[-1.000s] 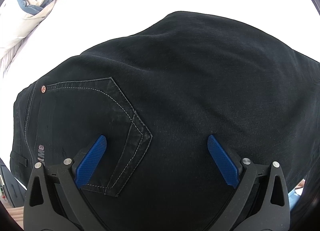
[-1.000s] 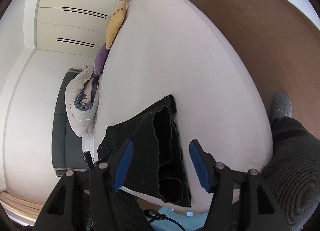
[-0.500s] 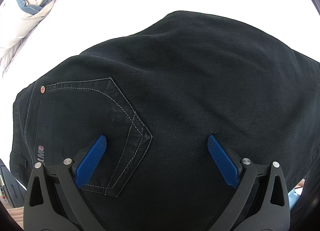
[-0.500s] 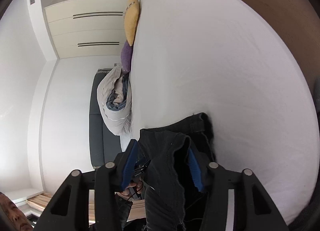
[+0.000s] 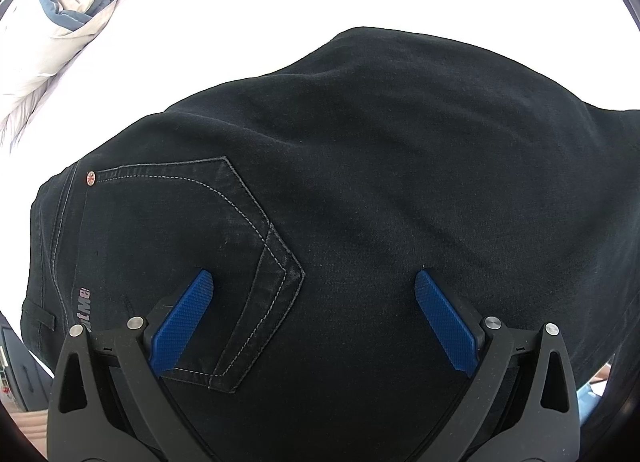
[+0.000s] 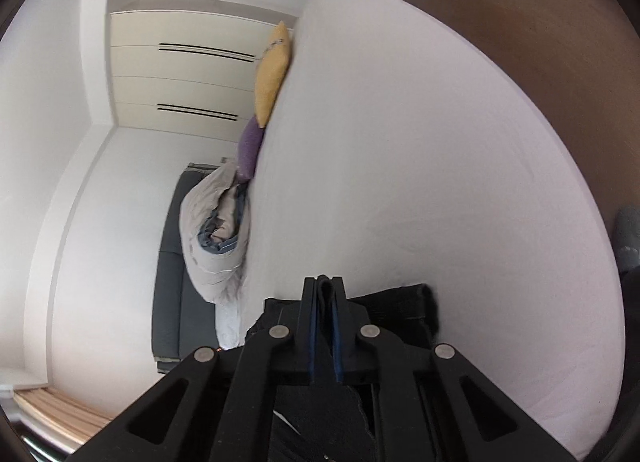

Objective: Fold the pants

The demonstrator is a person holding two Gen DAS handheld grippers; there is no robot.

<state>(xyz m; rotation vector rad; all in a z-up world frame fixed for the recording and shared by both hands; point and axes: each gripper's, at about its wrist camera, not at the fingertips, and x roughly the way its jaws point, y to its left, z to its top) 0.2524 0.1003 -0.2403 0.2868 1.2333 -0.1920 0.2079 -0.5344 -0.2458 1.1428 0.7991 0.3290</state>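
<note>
Right now the white bed (image 6: 420,182) is filling most of the right wrist view, with the black pants (image 5: 380,182) lying on it and spreading across the centre of the left wrist view. At the upper left a rumpled duvet (image 5: 60,18) is sitting, and a yellow pillow (image 6: 273,70) is leaning above a purple one (image 6: 250,148). The left gripper (image 5: 312,294) is hovering spread wide over the back pocket (image 5: 192,246). The right gripper (image 6: 325,294) is pinching a fold of pants at lower centre.
</note>
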